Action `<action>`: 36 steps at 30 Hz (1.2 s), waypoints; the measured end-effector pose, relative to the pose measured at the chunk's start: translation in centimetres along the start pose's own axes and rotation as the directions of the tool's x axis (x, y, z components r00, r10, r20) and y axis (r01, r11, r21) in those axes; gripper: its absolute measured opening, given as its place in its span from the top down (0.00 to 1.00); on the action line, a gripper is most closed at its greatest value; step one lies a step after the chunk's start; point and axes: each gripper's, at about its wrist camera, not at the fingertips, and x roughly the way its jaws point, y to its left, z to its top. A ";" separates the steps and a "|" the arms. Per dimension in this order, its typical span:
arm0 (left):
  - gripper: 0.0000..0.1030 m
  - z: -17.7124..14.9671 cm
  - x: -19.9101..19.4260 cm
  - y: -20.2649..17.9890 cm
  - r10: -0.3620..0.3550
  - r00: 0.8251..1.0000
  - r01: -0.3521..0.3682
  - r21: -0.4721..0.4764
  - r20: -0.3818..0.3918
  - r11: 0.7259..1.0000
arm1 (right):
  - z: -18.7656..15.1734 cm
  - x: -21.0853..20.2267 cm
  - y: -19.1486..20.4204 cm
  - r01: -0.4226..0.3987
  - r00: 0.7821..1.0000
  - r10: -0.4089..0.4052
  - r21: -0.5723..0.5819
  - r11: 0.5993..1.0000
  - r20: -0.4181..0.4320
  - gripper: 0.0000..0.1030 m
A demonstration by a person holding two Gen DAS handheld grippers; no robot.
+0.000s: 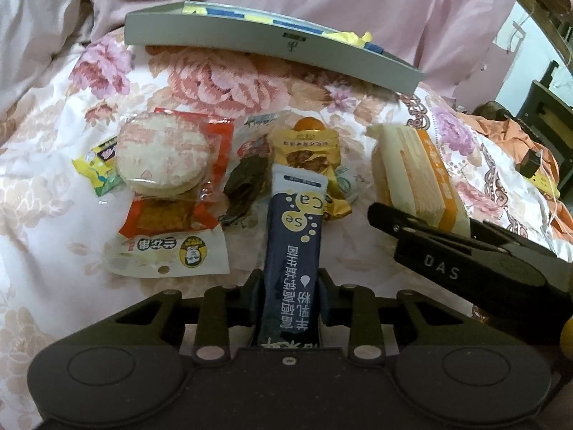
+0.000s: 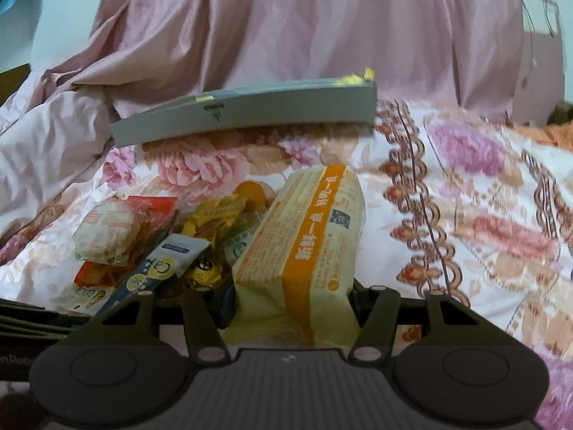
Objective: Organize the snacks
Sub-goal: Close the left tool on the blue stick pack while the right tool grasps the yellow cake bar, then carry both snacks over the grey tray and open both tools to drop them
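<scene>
A dark blue stick sachet (image 1: 292, 236) with yellow dots points away from me, and my left gripper (image 1: 292, 281) is shut on its near end. To its right, a long yellow and orange wafer pack (image 2: 308, 243) sits between the fingers of my right gripper (image 2: 292, 301), which press on both of its sides. In the left wrist view the right gripper (image 1: 429, 251) reaches in from the right along that wafer pack (image 1: 412, 172). A loose pile of snacks lies on the floral bedspread: a round rice cracker pack (image 1: 164, 154), a red and white packet (image 1: 172, 236) and a yellow pouch (image 1: 308, 154).
A flat grey box (image 1: 272, 41) with blue and yellow items inside lies beyond the pile, also visible as the grey box (image 2: 250, 111) in the right wrist view. Pink bedding (image 2: 286, 28) rises behind it. A small yellow-green packet (image 1: 96, 165) lies at the left. Orange cloth (image 1: 515, 136) lies at the far right.
</scene>
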 end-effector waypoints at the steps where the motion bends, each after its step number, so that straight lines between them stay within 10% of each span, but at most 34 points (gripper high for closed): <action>1: 0.69 -0.1 -0.1 -0.1 -0.002 1.000 0.002 0.001 0.005 1.000 | 0.0 -0.1 0.2 -0.002 1.000 0.002 -0.013 1.000 0.011 0.41; 20: 0.71 0.7 -4.0 -1.1 -0.049 0.986 0.065 -0.099 0.161 0.993 | 1.8 -2.5 0.6 -0.014 0.987 0.024 -0.062 0.998 0.159 0.41; 36: 0.71 14.9 -2.4 -1.8 0.025 0.940 0.008 -0.095 0.341 0.995 | 10.7 -0.2 -1.6 -0.052 0.940 0.064 -0.045 0.998 0.335 0.40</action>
